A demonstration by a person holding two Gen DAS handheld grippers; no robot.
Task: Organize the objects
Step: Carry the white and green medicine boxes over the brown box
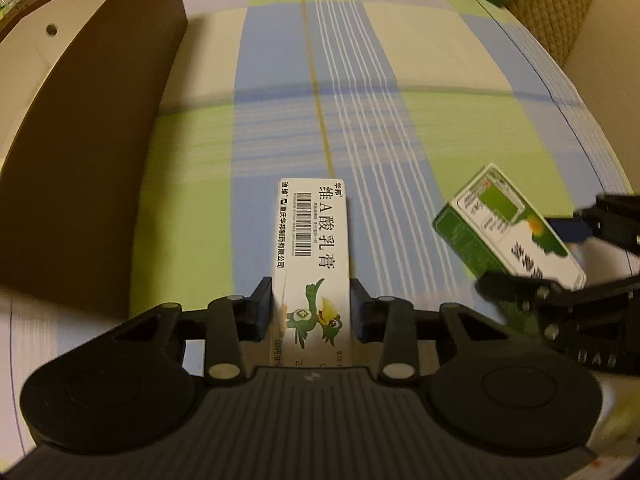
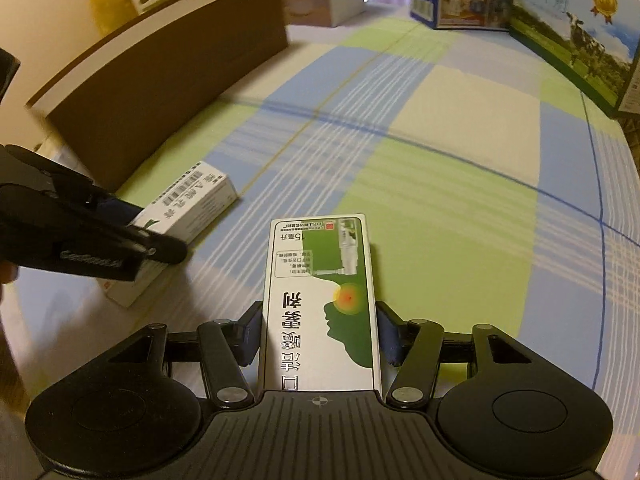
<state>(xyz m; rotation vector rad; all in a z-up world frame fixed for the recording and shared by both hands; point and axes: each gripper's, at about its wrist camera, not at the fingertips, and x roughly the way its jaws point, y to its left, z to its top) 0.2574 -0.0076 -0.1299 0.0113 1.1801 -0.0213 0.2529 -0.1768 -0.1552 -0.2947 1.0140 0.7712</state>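
My left gripper (image 1: 311, 304) is shut on a white ointment box with a green bird drawing (image 1: 312, 256), held lengthwise between its blue pads above the checked cloth. The same box shows in the right wrist view (image 2: 188, 208) with the left gripper (image 2: 92, 248) on it. My right gripper (image 2: 318, 332) is shut on a green-and-white throat spray box (image 2: 320, 300). That box also shows at the right of the left wrist view (image 1: 508, 228), held by the right gripper (image 1: 568, 256).
A brown-fronted open cardboard box (image 1: 88, 132) stands at the left, also in the right wrist view (image 2: 168, 80). Milk cartons and printed boxes (image 2: 572, 28) line the far right edge. A checked green, blue and cream cloth (image 1: 400, 120) covers the table.
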